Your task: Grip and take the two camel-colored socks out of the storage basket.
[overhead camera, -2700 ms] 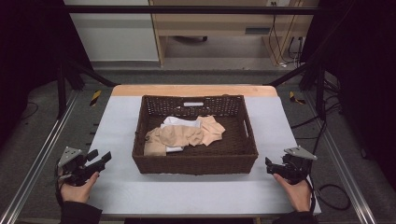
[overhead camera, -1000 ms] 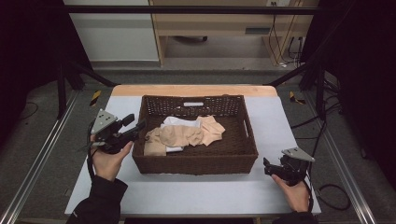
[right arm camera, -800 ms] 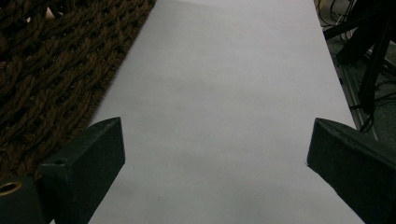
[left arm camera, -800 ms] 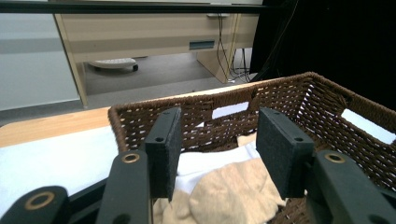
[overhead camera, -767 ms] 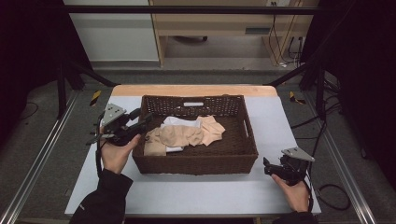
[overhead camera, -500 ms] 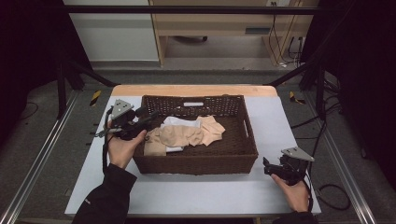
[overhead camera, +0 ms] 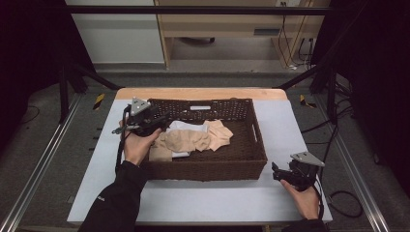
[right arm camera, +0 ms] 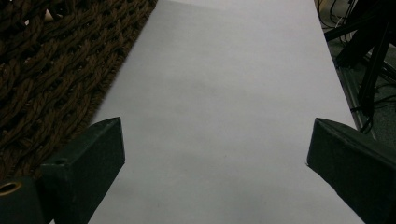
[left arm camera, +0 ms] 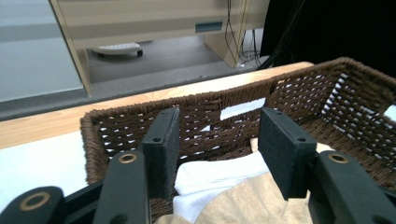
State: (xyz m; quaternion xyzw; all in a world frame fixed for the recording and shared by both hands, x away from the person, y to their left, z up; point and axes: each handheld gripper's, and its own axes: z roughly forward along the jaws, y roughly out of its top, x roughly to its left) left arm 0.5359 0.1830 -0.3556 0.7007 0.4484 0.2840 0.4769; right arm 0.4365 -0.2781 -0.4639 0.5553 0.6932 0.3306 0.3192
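Note:
A dark brown wicker basket (overhead camera: 208, 169) stands in the middle of the white table (overhead camera: 285, 125). In it lie a tan cloth (overhead camera: 191, 140) and, under it, a white cloth (overhead camera: 181, 126). My left gripper (overhead camera: 159, 121) hangs over the basket's left rim, pointing inward. Its jaws are open and have just been opening a little further, with nothing pressed between them. In the left gripper view, that gripper (left arm camera: 218, 126) frames the white cloth (left arm camera: 215, 177) and the tan cloth (left arm camera: 238, 200) below. My right gripper (overhead camera: 275, 172) rests open near the basket's front right corner, over bare table (right arm camera: 233, 70).
The basket's far wall (left arm camera: 299, 88) carries a white label. Its side wall (right arm camera: 46, 70) lies close to the left of the right gripper. Metal frame rails (overhead camera: 43, 159) run along both table sides. A wooden cabinet (overhead camera: 232, 24) and cables (overhead camera: 338, 198) lie beyond.
My left hand has travelled from the table's front left up and over to the basket's left rim, then a little further inward. The right hand has stayed in place.

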